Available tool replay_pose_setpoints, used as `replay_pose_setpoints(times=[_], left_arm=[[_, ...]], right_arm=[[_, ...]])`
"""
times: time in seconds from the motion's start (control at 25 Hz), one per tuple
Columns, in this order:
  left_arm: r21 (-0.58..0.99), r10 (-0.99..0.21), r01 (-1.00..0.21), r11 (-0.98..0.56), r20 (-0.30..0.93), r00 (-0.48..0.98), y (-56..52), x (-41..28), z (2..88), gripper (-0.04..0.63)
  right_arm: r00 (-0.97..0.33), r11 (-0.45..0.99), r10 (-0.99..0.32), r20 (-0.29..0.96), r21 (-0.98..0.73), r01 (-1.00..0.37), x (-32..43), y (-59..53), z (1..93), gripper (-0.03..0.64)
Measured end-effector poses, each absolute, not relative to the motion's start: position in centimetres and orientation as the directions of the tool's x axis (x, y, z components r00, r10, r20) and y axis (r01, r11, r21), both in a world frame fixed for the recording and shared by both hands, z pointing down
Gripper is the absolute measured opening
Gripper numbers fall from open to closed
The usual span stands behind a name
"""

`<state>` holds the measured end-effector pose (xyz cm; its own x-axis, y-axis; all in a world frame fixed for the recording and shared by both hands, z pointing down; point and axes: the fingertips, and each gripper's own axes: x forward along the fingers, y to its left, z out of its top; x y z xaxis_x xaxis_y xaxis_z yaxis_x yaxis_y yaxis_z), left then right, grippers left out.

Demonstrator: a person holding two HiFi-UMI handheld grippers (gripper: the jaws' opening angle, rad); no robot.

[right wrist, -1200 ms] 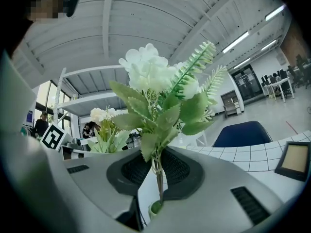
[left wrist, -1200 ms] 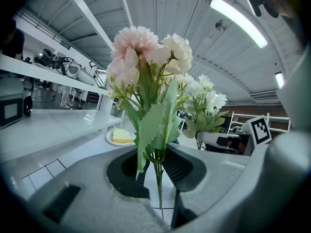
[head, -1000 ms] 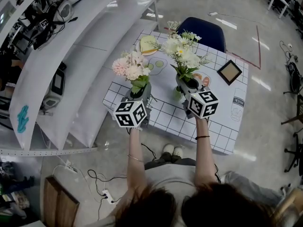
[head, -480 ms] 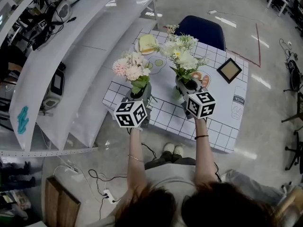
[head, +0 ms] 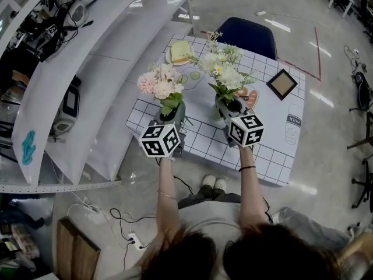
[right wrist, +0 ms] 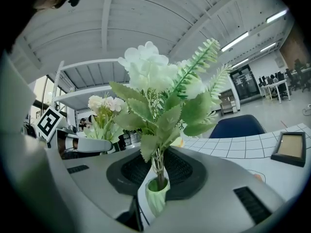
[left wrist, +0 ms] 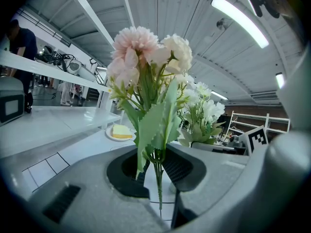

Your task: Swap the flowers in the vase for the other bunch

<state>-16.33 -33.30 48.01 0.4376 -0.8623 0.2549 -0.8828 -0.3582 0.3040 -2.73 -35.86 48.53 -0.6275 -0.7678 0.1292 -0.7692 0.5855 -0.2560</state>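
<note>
- Vase [right wrist: 156, 194] — small, pale green, ribbed and narrow-mouthed — stands directly under the right gripper [right wrist: 156, 171] on the checked desk [head: 274, 156]. The head view mostly hides it behind that gripper.
- Right fingers are closed on the stems of the white bunch [right wrist: 155, 76], and those stems run down into the vase's mouth.
- Pink bunch [left wrist: 146, 47] is clamped by its thin stems in the fingers of the left gripper [left wrist: 158, 171]. It is held up clear of the desk, with the stem ends hanging free.
- Risk: the white bunch spreads broad and leafy over a slight vase, so it looks top-heavy. Letting go before the stems sit deep, or while they lean, could tip the vase over.
- Risk: any sideways drag from the right gripper could pull the light vase along or catch a stem on the rim.
- Risk: the two bunches are near each other — leaves could tangle if either hand drifts inward.
- Looks: the white bunch has cream blooms, fern sprigs and toothed leaves; the pink bunch has pale pink and cream heads.
</note>
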Motion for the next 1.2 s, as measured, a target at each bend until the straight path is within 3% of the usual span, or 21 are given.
replay_pose_setpoints(times=[0.68, 0.88, 1.2], left_arm=[[0.307, -0.86, -0.882, -0.357, 0.261, 0.439, -32.2, -16.0, 48.3, 0.074], [0.308, -0.858, -0.881, -0.358, 0.265, 0.441, -32.1, -15.8, 48.5, 0.074], [0.308, -0.858, -0.882, -0.357, 0.265, 0.439, -31.7, -15.7, 48.5, 0.074]], right_arm=[[-0.605, 0.56, -0.781, 0.152, -0.257, -0.788, -2.4, -35.1, 49.6, 0.064], [-0.611, 0.561, -0.774, 0.166, -0.27, -0.783, -2.5, -34.9, 49.8, 0.11], [-0.611, 0.564, -0.768, 0.19, -0.251, -0.787, -2.7, -34.6, 50.3, 0.13]])
